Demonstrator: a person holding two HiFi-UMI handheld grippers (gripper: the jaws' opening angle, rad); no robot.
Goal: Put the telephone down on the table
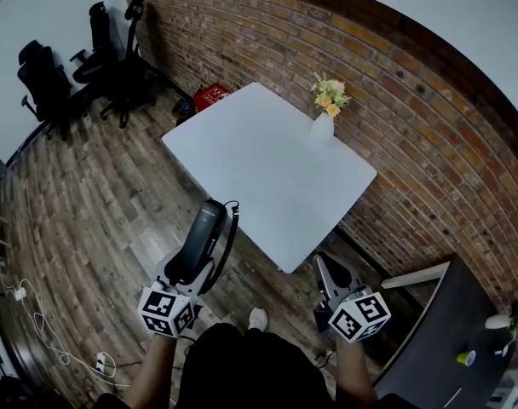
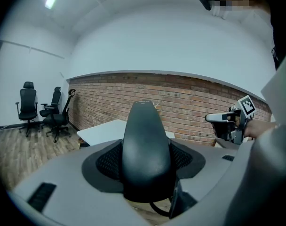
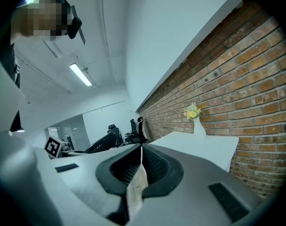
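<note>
Both jaws of my left gripper [image 1: 196,258] clamp the telephone [image 1: 204,227], short of the table's [image 1: 267,156] near edge. My right gripper's [image 1: 325,269] jaws meet on nothing. I advise carrying it forward and lowering it flat before release.

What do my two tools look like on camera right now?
Both the left tool and the right tool have light grey, wedge-shaped jaws lined with black textured pads. Each carries a white cube printed with black square markers at its rear.
</note>
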